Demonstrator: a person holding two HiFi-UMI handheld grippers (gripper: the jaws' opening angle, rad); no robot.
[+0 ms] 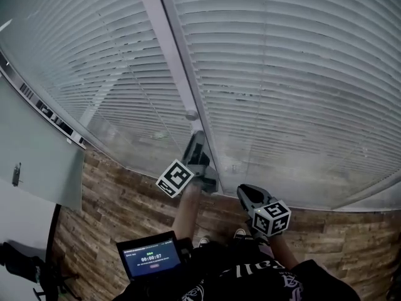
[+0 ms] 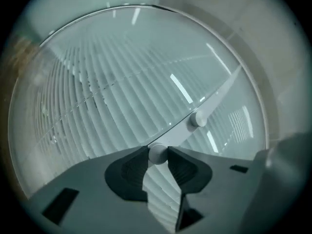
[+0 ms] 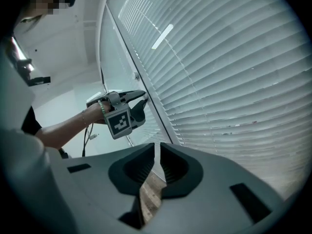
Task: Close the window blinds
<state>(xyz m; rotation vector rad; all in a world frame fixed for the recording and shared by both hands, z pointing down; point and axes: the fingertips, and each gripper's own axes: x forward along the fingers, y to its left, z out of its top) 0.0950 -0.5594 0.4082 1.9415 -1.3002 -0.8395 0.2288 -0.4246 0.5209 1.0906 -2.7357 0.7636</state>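
White slatted blinds [image 1: 288, 74] hang behind glass on both sides of a pale upright frame [image 1: 164, 30]. My left gripper [image 1: 197, 140] is raised to that frame and shut on a small white knob [image 2: 157, 153], which touches both pads. A second white knob [image 2: 197, 120] sits further up the frame, seen above the jaws in the head view as the upper knob [image 1: 191, 115]. My right gripper [image 1: 248, 194] hangs lower, to the right and apart from the glass; its jaws [image 3: 157, 149] stand almost together with nothing between them. From that side the left gripper [image 3: 142, 103] shows against the frame.
A wood-pattern floor [image 1: 113, 199] runs along the foot of the window. A small lit screen [image 1: 150, 256] sits low in front of the person, whose shoes [image 1: 205, 239] point at the glass. A grey wall panel [image 1: 37, 155] and dark gear [image 1: 19, 265] stand at the left.
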